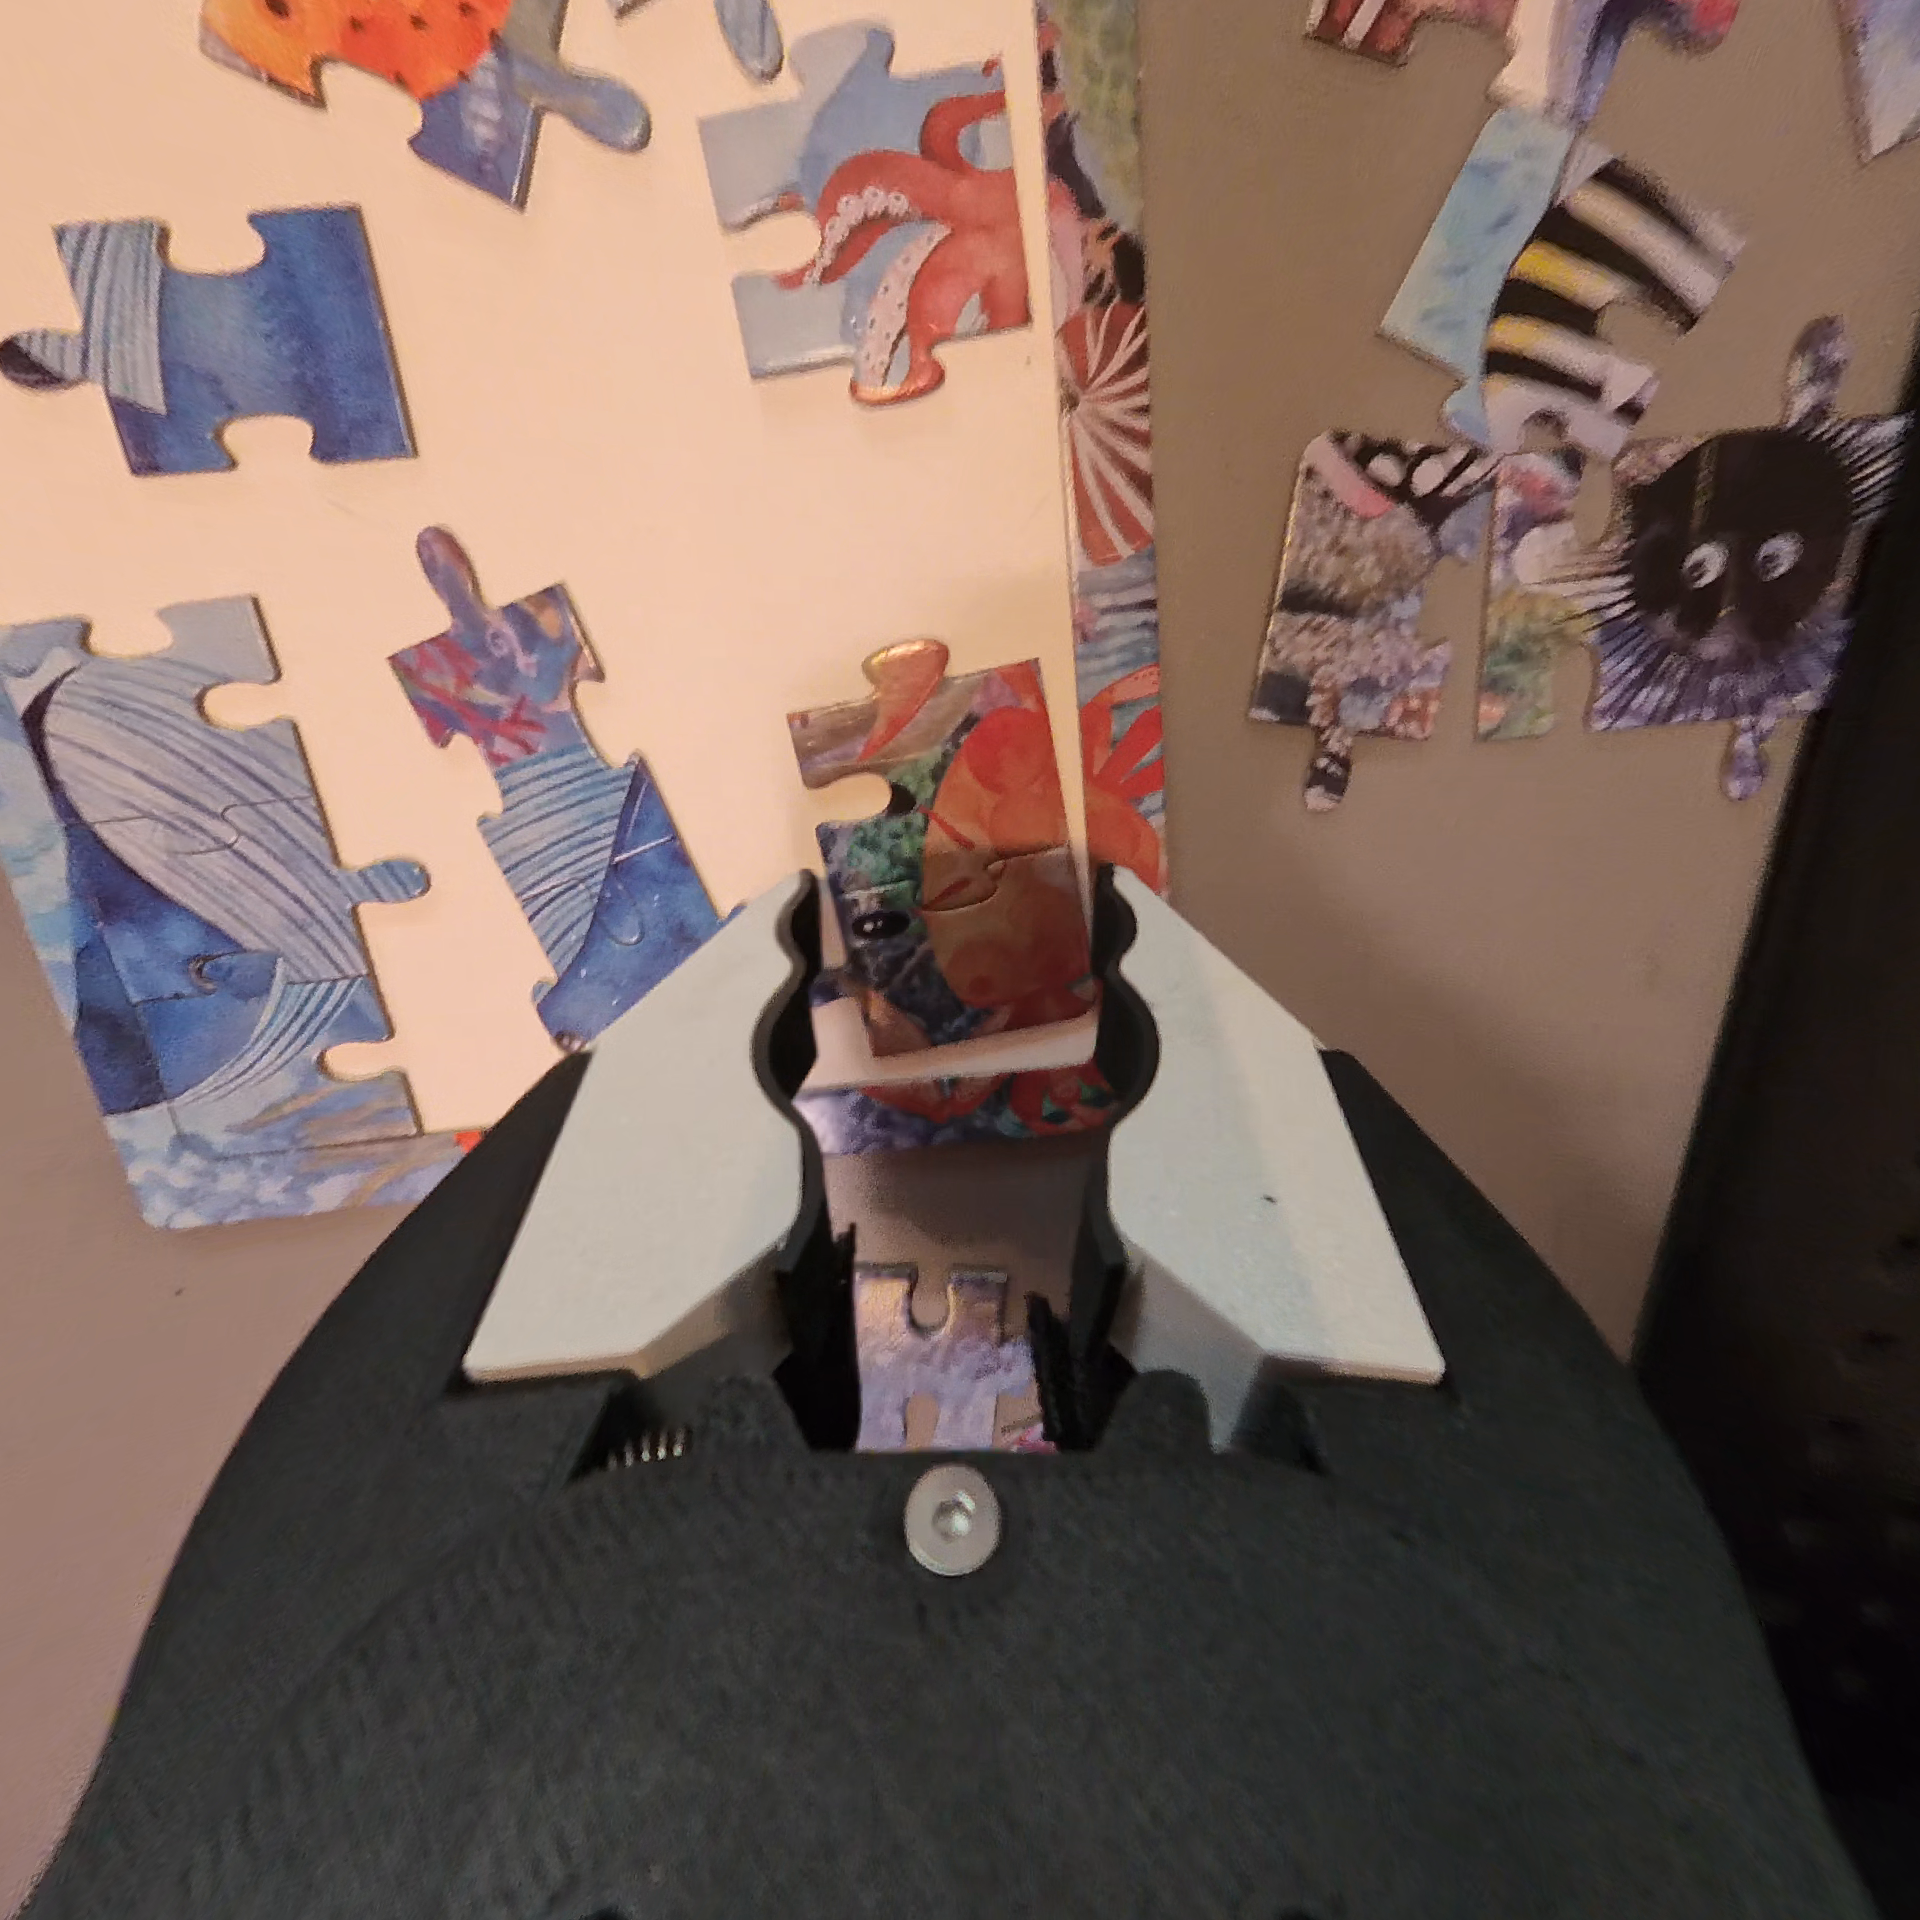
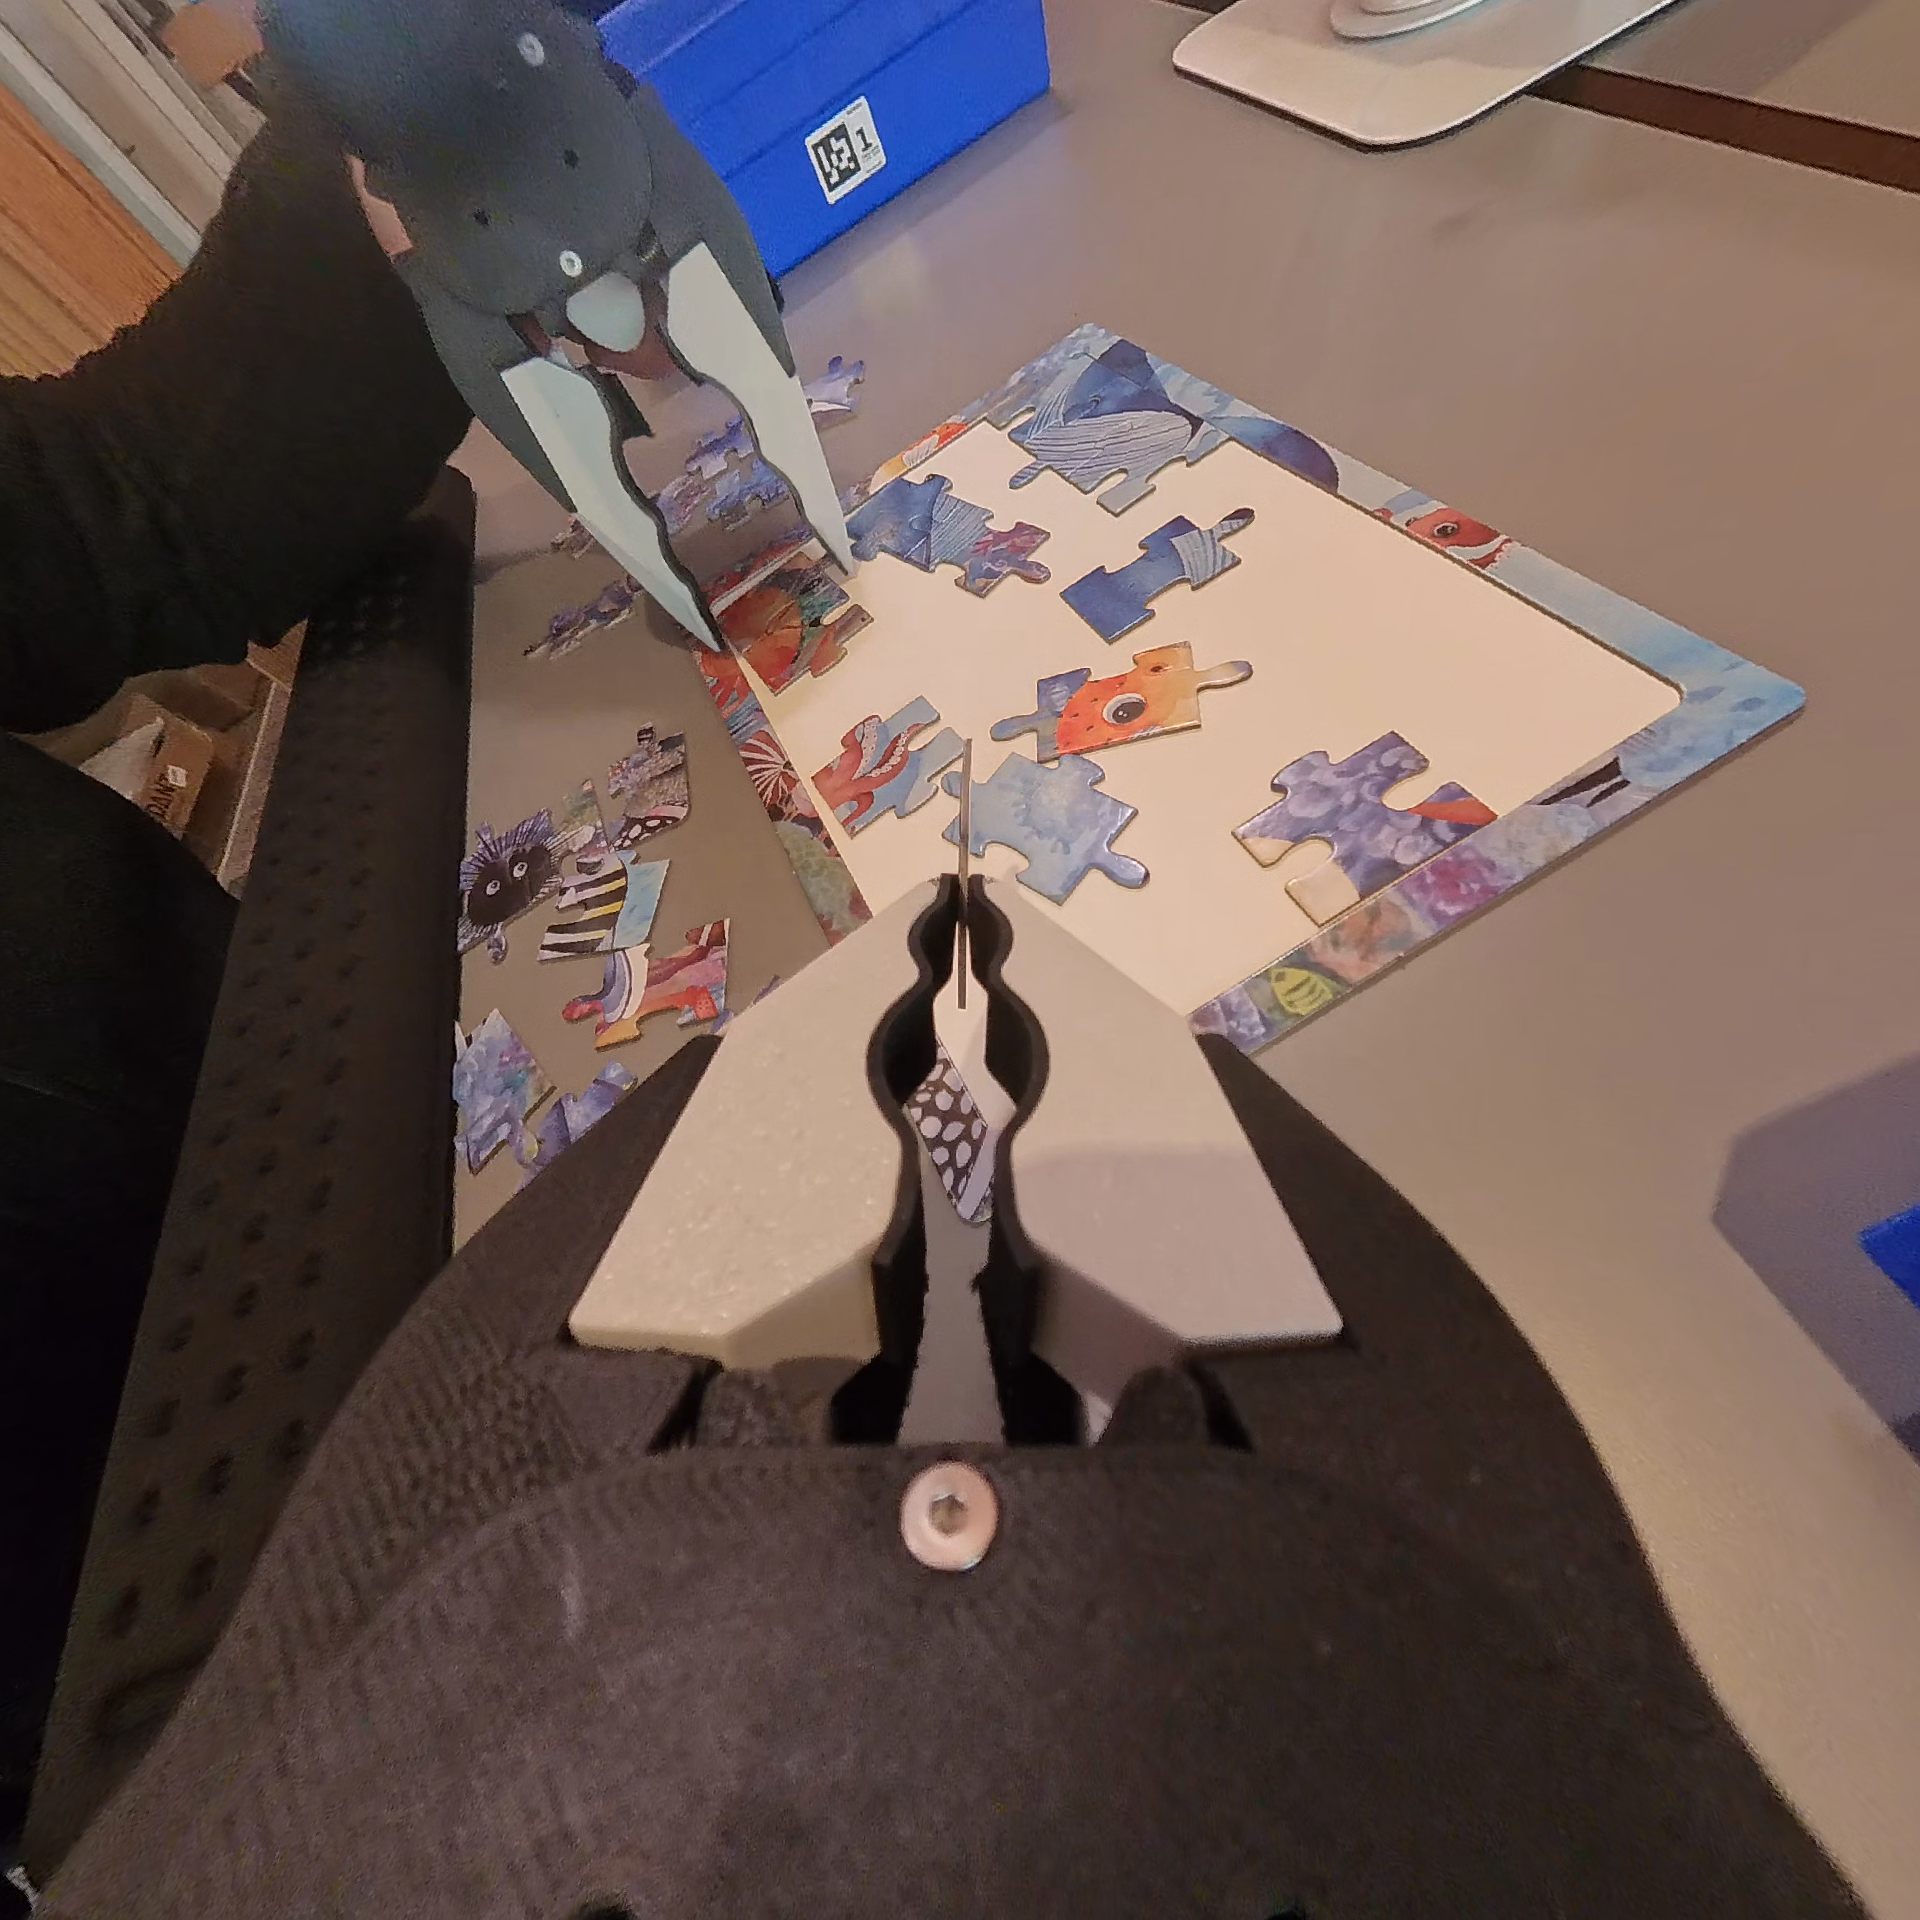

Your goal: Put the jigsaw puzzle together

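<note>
The left gripper (image 2: 779,603) is pointing steeply down over the near left corner of the puzzle tray (image 2: 1704,717), its pale fingers (image 2: 800,457) spread apart and straddling an orange and green piece (image 1: 956,914) that is sitting in that corner; whether the fingertips are touching the piece cannot be told. A person's dark sleeve (image 2: 208,416) is reaching in behind it from the left. The right gripper (image 2: 961,894) is hovering lower and nearer, angled forward over the tray's near border, its fingers pressed together and pinching a thin puzzle piece (image 2: 964,883) held on edge, so that only its slim rim is showing above the tips and a black and white spotted face (image 2: 951,1143) is peeking through the gap lower down. Inside the cream tray, whale pieces (image 2: 1101,436) are lying joined at the far corner, with an octopus piece (image 2: 883,769), an orange fish piece (image 2: 1122,707) and several blue ones lying loose and apart. More loose pieces (image 2: 592,894) are lying scattered on the grey table (image 2: 1455,312) to the left of the tray, somewhat blurred. A blue bin (image 2: 831,94) is standing at the table's far side, cut off by the frame, and a silver monitor base (image 2: 1403,62) is sitting at the far right.
</note>
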Demonstrator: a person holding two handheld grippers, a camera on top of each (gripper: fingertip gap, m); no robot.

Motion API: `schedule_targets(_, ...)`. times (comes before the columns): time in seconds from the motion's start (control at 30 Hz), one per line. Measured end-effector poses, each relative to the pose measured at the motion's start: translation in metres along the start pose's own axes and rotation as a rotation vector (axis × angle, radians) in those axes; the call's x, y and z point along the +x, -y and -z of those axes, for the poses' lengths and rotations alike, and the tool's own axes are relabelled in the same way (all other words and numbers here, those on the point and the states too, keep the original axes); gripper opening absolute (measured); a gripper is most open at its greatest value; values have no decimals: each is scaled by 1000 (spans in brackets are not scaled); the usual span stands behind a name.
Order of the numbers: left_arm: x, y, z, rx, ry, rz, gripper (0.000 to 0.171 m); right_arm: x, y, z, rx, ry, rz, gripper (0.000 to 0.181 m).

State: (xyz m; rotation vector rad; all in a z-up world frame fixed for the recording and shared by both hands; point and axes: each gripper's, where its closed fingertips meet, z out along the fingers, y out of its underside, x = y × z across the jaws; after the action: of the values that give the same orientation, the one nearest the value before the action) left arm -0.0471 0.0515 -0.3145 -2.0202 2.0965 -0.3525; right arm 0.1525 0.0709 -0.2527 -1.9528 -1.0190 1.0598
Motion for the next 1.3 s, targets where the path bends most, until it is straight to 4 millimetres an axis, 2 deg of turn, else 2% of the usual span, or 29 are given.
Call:
schedule_targets(0.13,3,5,-2,29,-12,-6,50,-4,-5,-1,-28,25,-12,0)
schedule_targets(0.27,9,1,5,32,-12,-21,57,-10,-20,-5,-106,71,-62,0)
schedule_targets(0.47,18,-18,12,50,3,0,59,-17,-37,-10,-188,132,-128,0)
schedule_targets(0.6,25,-28,12,82,37,2,62,-16,-42,-6,-207,126,-143,0)
schedule_targets(0.73,27,-36,15,106,85,7,63,-18,-43,13,-195,101,-161,0)
schedule_targets(0.83,29,-34,19,149,112,1,63,-10,-47,23,-187,23,-183,1)
schedule_targets(0.93,34,-24,21,186,110,-17,63,-1,-50,31,-218,-116,-162,24)
schedule_targets(1.0,41,-16,20,205,99,-43,63,-1,-45,34,-238,-214,-93,28)
schedule_targets(1.07,47,-10,18,203,96,-68,64,-25,-37,22,-242,-178,-15,31)
schedule_targets(1.13,51,-7,15,194,87,-82,64,-57,-34,-4,-281,-97,53,33)
schedule_targets(1.23,48,-10,11,175,102,-74,64,-97,-44,-51,-391,-14,187,37)
schedule_targets(1.3,46,-13,11,181,106,-62,64,-112,-58,-77,-481,9,248,43)
